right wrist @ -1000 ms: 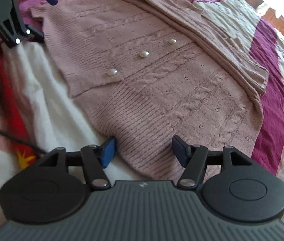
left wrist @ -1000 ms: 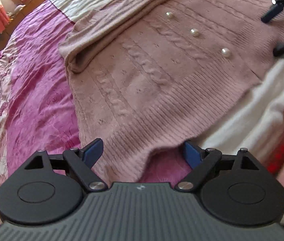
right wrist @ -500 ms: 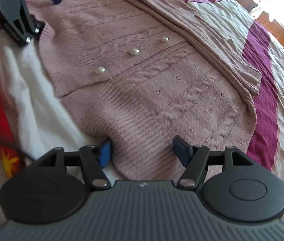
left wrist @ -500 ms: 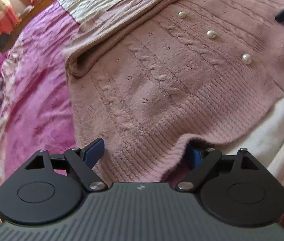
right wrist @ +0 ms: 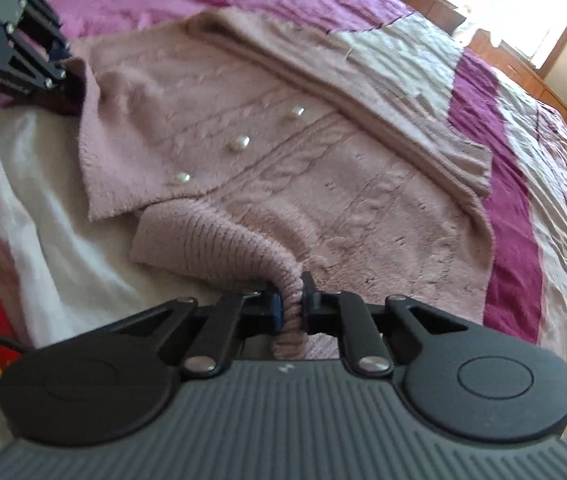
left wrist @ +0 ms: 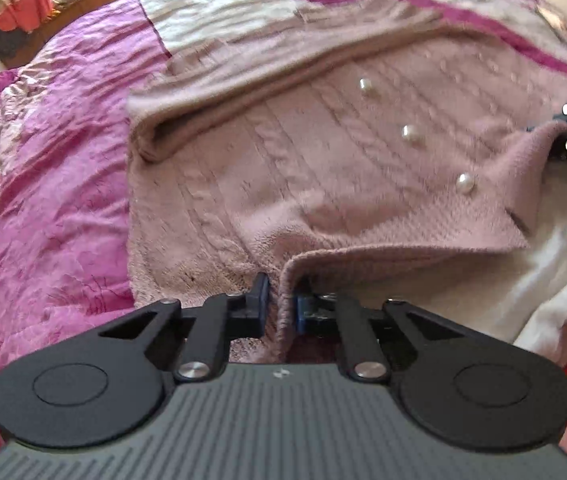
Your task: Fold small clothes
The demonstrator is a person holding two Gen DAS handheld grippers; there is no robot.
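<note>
Tongs clamp pink knitwear: left tongs [left wrist: 279, 304] and right tongs [right wrist: 292, 300] each pinch a lifted edge of the cardigan [left wrist: 323, 168] (three pearl buttons [right wrist: 239, 143], apparently) spread on the purple bed quilt [left wrist: 55, 184].

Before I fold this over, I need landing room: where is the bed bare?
Bare magenta quilt borders the pink cardigan beyond its folded sleeve. White blanket is free along the near edge. The near edge is crowded: left gripper and right gripper pinch it.
</note>
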